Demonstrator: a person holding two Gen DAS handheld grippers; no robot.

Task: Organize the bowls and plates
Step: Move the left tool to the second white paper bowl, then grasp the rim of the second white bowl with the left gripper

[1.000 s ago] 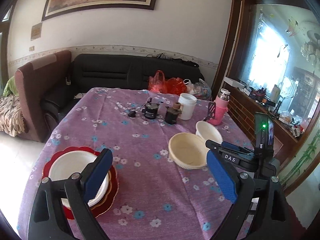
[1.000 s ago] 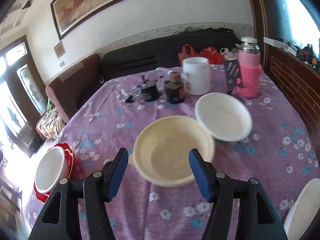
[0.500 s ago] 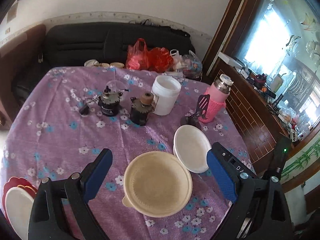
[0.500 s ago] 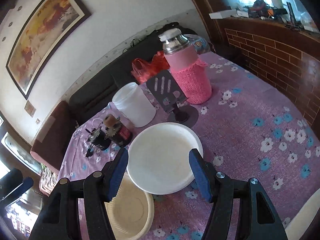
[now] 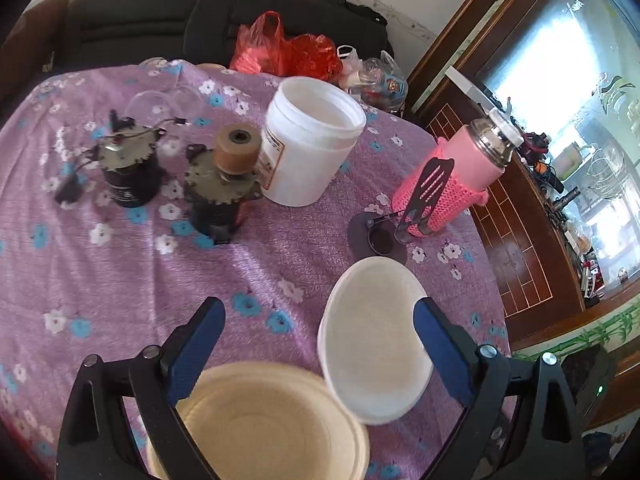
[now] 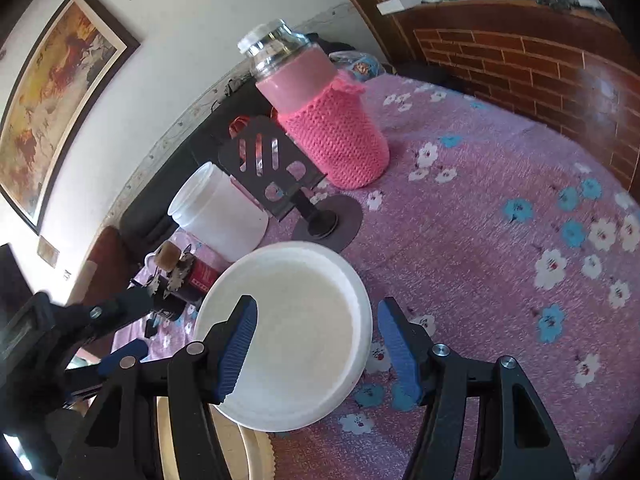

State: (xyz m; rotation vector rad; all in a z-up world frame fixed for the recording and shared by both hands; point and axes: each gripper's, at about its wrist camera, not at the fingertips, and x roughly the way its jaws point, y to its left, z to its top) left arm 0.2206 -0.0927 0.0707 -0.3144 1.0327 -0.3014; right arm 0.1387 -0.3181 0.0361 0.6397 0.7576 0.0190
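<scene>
A white bowl sits on the purple flowered tablecloth, its edge resting on a cream bowl beside it. My left gripper is open, low over both bowls, its right finger by the white bowl's right rim. In the right wrist view the white bowl lies between the open fingers of my right gripper, left finger over the bowl's inside and right finger outside its right rim. The cream bowl peeks out below. The left gripper shows at the left there.
Behind the bowls stand a black phone stand, a pink flask in a knitted sleeve, a white tub and two small dark motors. A sofa with red bags lies beyond the table. The table edge is at right.
Both grippers have moved forward and down toward the two bowls. The right gripper now straddles the white bowl's rim. The red plate stack has left the left wrist view.
</scene>
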